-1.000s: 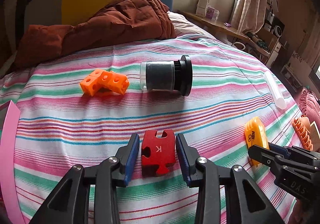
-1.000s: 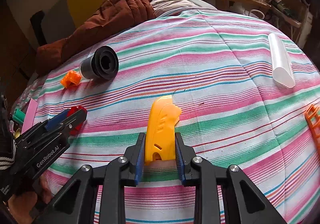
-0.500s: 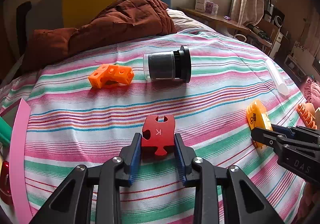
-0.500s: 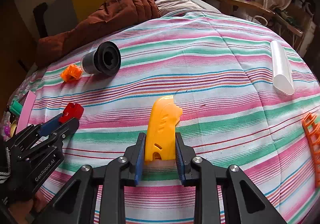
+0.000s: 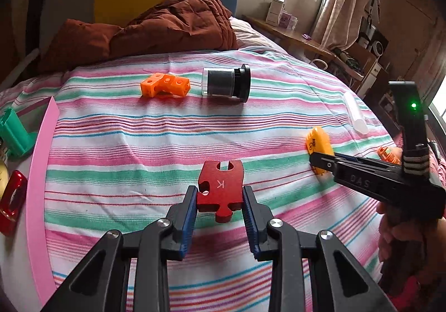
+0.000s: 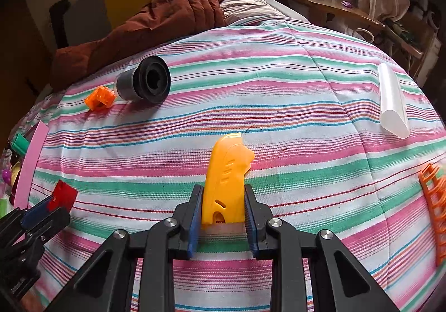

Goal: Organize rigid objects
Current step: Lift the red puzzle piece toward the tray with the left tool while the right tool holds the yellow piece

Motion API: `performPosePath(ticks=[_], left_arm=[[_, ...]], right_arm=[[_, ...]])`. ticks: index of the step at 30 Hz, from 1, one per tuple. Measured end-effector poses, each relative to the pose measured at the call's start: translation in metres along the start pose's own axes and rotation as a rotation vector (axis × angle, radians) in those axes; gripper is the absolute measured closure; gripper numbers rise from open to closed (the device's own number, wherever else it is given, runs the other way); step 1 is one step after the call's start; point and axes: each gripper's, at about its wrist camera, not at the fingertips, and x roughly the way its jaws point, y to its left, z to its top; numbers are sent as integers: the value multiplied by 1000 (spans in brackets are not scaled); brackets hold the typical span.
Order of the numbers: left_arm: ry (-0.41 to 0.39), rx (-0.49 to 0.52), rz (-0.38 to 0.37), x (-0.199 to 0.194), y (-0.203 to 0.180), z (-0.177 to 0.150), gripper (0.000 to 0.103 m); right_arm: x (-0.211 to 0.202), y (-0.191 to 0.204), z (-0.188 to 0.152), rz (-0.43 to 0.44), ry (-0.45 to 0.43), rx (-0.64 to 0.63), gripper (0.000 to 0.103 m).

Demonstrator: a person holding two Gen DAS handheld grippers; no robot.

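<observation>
Striped bedsheet (image 5: 139, 144) covers the bed, brown quilt (image 5: 172, 25) bunched at the far end. Left tongs (image 5: 220, 200) closed on a red puzzle-shaped piece (image 5: 220, 189) marked K, pinched at both side edges; it looks raised clear of the sheet, though the view does not settle that. Right tongs (image 6: 222, 206) clamped on a yellow plastic tool (image 6: 225, 181), blue pads against both flanks, its tip pointing away. Beyond the left tongs: orange block (image 5: 165, 85) just beside a black cylinder (image 5: 227, 83) lying on its side. Right of the right tongs: white tube (image 6: 391, 101) far, orange rack (image 6: 434, 209) near. Pink board (image 5: 39, 172) left of the left tongs.
</observation>
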Motion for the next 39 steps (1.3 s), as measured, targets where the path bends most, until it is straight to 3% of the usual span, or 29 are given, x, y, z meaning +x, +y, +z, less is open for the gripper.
performPosePath(ticks=[10, 22, 29, 34, 39], left_arm=[[-29, -15, -46, -53, 10, -24, 72], [-116, -59, 15, -108, 55, -48, 72], [-188, -176, 129, -135, 105, -55, 72], [-172, -311, 211, -134, 148, -57, 72], [-143, -354, 305, -127, 173, -57, 72]], right_arm=[[0, -1, -2, 1, -9, 0, 75], [-3, -7, -3, 36, -10, 57, 75], [-6, 6, -6, 50, -23, 26, 75], [-9, 19, -10, 53, -35, -24, 75], [-11, 22, -10, 57, -46, -46, 75]])
